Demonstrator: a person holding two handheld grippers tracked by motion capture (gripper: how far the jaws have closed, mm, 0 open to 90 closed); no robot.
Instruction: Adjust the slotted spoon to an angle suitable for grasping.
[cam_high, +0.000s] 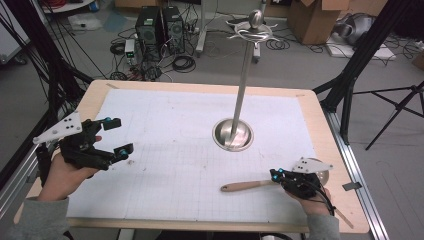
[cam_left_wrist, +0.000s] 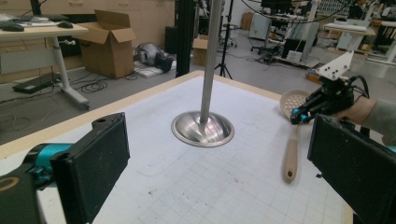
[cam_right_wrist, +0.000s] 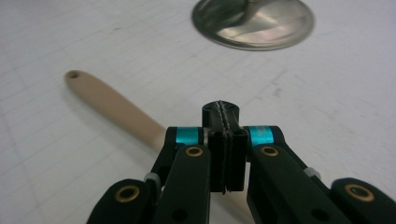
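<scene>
A slotted spoon with a pale wooden handle (cam_high: 245, 186) lies on the white gridded mat (cam_high: 175, 150) at the front right; its round perforated head (cam_left_wrist: 292, 99) is at the person's right hand. My right gripper (cam_high: 275, 175) hovers just over the spoon and points along the handle (cam_right_wrist: 112, 107), which runs beneath it. Its jaws are shut, pad against pad, and I see nothing between them (cam_right_wrist: 223, 112). My left gripper (cam_high: 119, 136) is held at the mat's left edge. Its jaws stand wide open with nothing between them (cam_left_wrist: 215, 163), and they face the metal stand.
A tall metal stand rises from a round dished base (cam_high: 233, 134) in the middle of the mat, with curved hooks and a ball at its top (cam_high: 255, 22). The wooden table edge (cam_high: 320, 125) borders the mat. Boxes, computers and cables lie on the floor beyond.
</scene>
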